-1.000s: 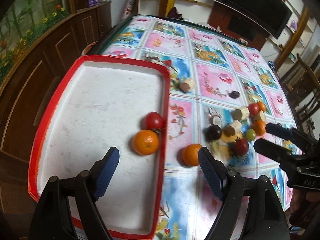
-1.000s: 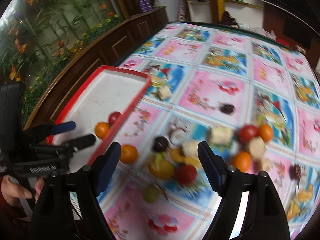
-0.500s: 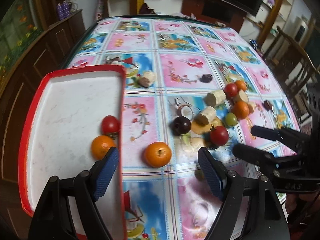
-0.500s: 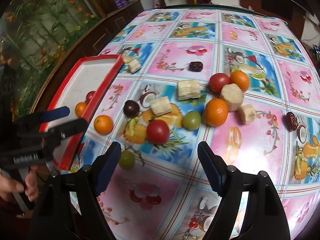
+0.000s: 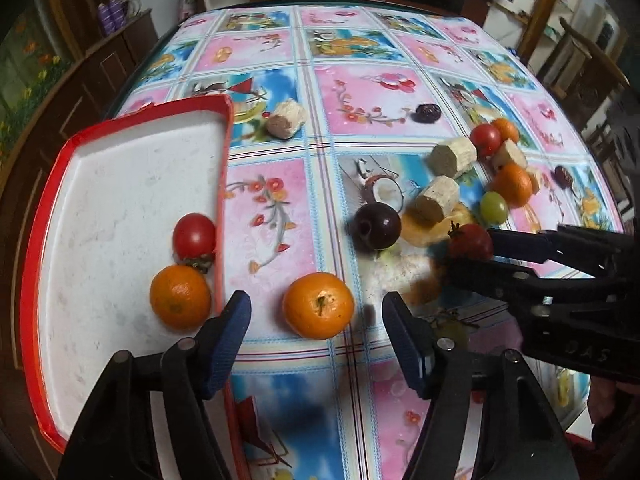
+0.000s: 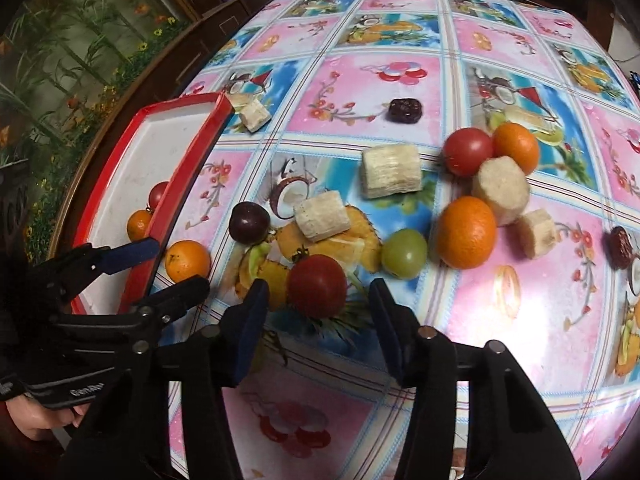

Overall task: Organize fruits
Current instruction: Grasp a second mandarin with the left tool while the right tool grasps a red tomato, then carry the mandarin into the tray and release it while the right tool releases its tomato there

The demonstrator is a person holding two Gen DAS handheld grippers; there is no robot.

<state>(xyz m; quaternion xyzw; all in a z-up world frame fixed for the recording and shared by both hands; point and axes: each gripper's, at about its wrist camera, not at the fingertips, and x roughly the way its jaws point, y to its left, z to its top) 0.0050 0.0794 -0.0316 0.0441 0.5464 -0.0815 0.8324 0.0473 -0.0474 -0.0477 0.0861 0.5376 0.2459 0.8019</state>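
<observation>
A red-rimmed white tray [image 5: 100, 184] at the left holds a tomato [image 5: 194, 236] and an orange [image 5: 180, 297]. My left gripper [image 5: 316, 322] is open with a loose orange [image 5: 319, 305] between its fingers, beside the tray's right rim. My right gripper [image 6: 316, 300] is open around a red tomato [image 6: 317, 285] on the table. That tomato also shows in the left wrist view [image 5: 470, 242], with the right gripper's fingers [image 5: 520, 240] either side of it.
Farther out lie a dark plum [image 6: 249, 222], a green grape [image 6: 404, 253], several banana pieces such as one [image 6: 391, 171], two oranges [image 6: 466, 232], another tomato [image 6: 467, 151] and two dates [image 6: 405, 110]. A wooden cabinet [image 5: 80, 76] stands left of the table.
Both grippers have moved forward and down: the left from over the tray rim rightward to bracket the loose orange, the right onto the red tomato. Both stay open.
</observation>
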